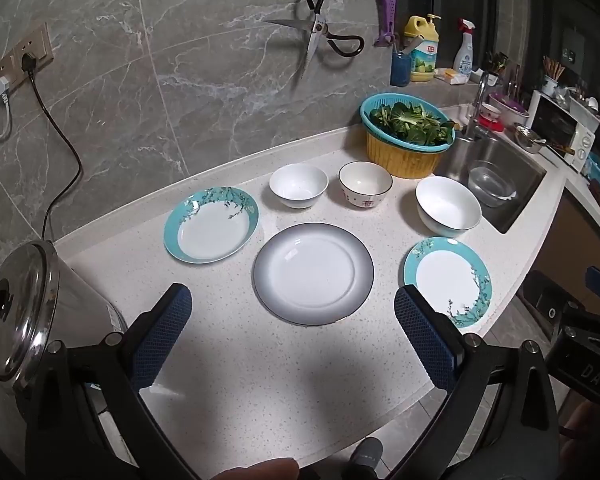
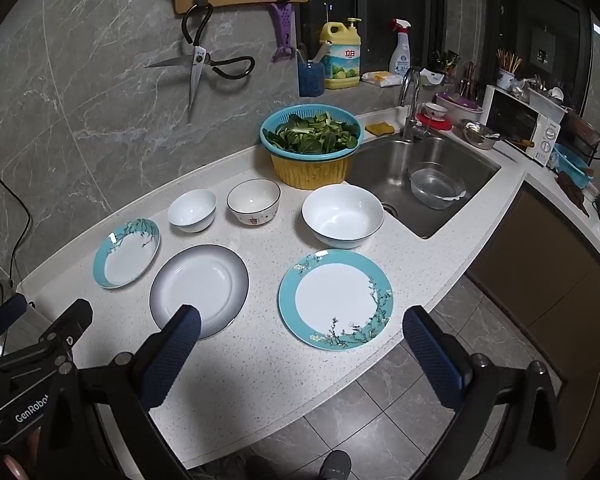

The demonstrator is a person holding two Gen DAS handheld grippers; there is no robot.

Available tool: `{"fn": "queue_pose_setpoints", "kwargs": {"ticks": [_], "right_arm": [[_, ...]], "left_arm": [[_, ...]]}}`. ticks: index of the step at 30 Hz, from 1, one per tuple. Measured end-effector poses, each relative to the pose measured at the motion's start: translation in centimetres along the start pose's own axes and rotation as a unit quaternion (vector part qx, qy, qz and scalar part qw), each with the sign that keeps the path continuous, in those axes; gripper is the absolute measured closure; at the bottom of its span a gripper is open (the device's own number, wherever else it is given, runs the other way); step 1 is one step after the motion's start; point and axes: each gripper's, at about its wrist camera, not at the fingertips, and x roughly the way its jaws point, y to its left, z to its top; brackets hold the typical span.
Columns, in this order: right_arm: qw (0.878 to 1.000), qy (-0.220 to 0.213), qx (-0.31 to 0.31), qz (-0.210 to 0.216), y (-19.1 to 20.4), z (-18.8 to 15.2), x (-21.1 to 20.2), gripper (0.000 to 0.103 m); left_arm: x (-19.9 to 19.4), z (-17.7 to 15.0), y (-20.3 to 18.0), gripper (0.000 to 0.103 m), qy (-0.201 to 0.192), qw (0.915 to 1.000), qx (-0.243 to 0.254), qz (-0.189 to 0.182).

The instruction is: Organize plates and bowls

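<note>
Nothing is stacked yet; sorting appears not begun. On the counter (image 1: pixel 260 380) three plates lie apart: grey plate (image 1: pixel 313 273) in the middle, teal plates left (image 1: pixel 211 224) and right (image 1: pixel 447 281). Behind stand three bowls: two small (image 1: pixel 299 185) (image 1: pixel 365 185), one large (image 1: pixel 448 206). All look clean and empty. Left gripper (image 1: pixel 294 338) and right gripper (image 2: pixel 302 354) hover fully spread, holding nothing.

Your right tongs (image 2: pixel 300 344) hang wide open over the tabletop (image 2: pixel 260 360), holding nothing. Beyond them you see a teal floral plate (image 2: pixel 336 300), a grey-rimmed plate (image 2: pixel 199 280) and a large white bowl (image 2: pixel 342 216).
</note>
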Motion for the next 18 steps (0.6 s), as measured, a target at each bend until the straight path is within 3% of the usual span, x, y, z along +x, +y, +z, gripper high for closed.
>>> {"fn": "queue_pose_setpoints", "kwargs": {"ticks": [18], "right_arm": [[1.000,0.001,-0.001,-0.001,0.20,0.01,0.07,0.000]], "left_arm": [[0.46,-0.03,0.07,0.000,0.001,1.0000,-0.001,-0.002]]}}
